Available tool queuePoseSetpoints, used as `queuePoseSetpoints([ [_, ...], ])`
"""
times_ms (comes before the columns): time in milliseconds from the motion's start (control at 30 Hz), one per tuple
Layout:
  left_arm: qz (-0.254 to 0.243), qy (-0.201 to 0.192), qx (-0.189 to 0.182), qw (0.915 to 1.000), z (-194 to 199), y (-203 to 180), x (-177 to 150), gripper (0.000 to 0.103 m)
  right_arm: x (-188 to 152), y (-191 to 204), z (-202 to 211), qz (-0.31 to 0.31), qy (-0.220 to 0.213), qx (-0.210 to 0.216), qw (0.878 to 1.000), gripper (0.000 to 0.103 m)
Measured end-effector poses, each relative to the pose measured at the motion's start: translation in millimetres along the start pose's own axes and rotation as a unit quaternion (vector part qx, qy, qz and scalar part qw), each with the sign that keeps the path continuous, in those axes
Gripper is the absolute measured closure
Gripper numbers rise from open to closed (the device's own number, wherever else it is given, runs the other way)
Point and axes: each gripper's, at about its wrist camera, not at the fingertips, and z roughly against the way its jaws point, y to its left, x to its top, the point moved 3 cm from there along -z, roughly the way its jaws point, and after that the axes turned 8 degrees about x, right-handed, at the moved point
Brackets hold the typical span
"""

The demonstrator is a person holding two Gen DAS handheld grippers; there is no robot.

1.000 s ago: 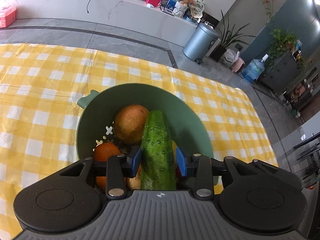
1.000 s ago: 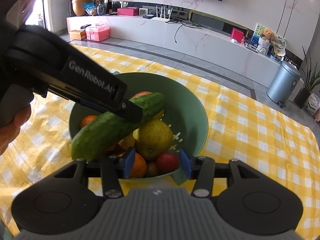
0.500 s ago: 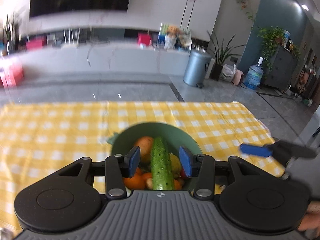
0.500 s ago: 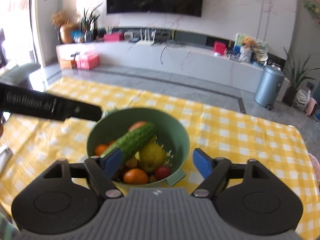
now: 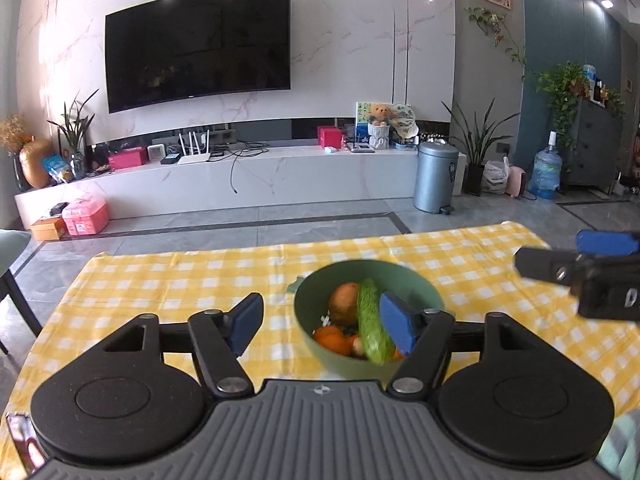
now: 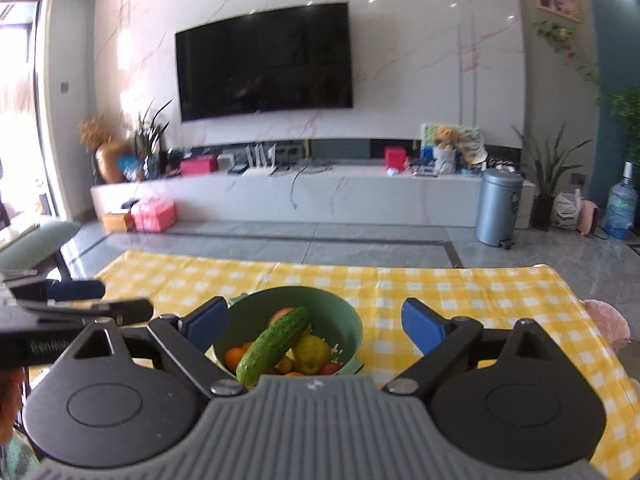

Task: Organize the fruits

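A desk draped in a yellow-and-white checked cloth fills the foreground of a living room, with a large black wall-mounted television and a long white marble-look media shelf behind it. A tall grey-blue pedal bin stands on the grey tiled floor at the shelf's right end.

Near the middle of the desk sits a round sage-green plastic colander bowl. A long, knobbly green cucumber lies slantwise on top of the fruit inside it (one end propped toward the rim). Under and beside it are a large brownish-orange round fruit, a yellow lemon, a small orange and a small red fruit.

The left tool, black with blue pads, hangs back from the bowl with its jaws spread wide and nothing between them; they have just been opening. The right tool is likewise held off the bowl, its jaws wide and empty, also just opened further. Each tool shows at the edge of the other's view.
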Motion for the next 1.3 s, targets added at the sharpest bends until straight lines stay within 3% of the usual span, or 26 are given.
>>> queuePoseSetpoints([
  [67, 0.003, 0.005, 0.000, 1.0000, 1, 1, -6, 0.015, -8, 4, 9, -0.007, -0.006, -0.006, 1.000, 0.013],
  [333, 0.014, -0.011, 0.044, 0.9989, 8, 9, -29, 0.013, -42, 9, 16, -0.050, 0.007, -0.007, 0.999, 0.007],
  [433, 0.008, -0.025, 0.063, 0.9977, 9, 11, -34, 0.007, -52, 11, 13, -0.054, 0.011, -0.010, 0.998, 0.007],
  [533, 0.018, -0.023, 0.060, 0.9978, 7, 12, -39, 0.007, -59, 10, 8, -0.062, 0.019, -0.011, 0.998, 0.007],
  [867, 0.016, 0.044, 0.048, 0.9978, -17, 8, -59, 0.007, -82, 11, -19, -0.049, 0.082, -0.020, 0.995, 0.007],
  [1300, 0.001, 0.083, 0.045, 0.9955, -26, -1, -70, 0.007, -85, 9, -22, -0.033, 0.084, -0.021, 0.996, 0.004],
])
